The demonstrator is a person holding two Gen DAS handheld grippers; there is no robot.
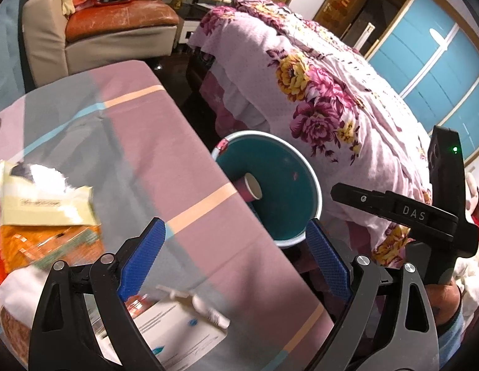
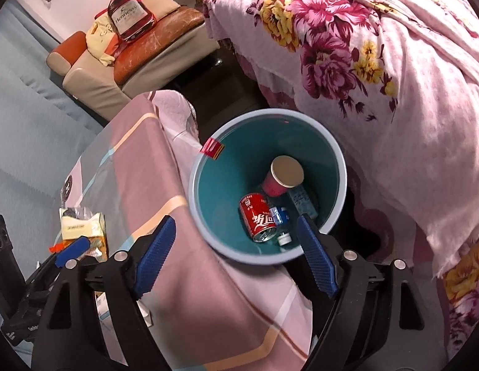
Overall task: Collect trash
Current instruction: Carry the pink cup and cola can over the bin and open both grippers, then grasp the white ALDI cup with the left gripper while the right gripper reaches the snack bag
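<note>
Right tool [image 2: 236, 253] agape, empty, above bin [image 2: 205, 235] beside table [image 2: 208, 293]. In bin: red can [image 2: 258, 218], pink cup [image 2: 282, 174], small bottle [image 2: 281, 222]. Left tool [image 1: 236, 258] agape, empty, over table [image 1: 131, 130]; torn wrapper [image 1: 44, 198] and papers [image 1: 180, 337] lie there. Bed [image 2: 394, 77] beside bin.

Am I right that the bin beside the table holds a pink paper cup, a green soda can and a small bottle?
Not quite: the can is red, not green, as the right wrist view shows. The rest holds: it lies in the bin beside the table with the pink cup and a small bottle.
</note>
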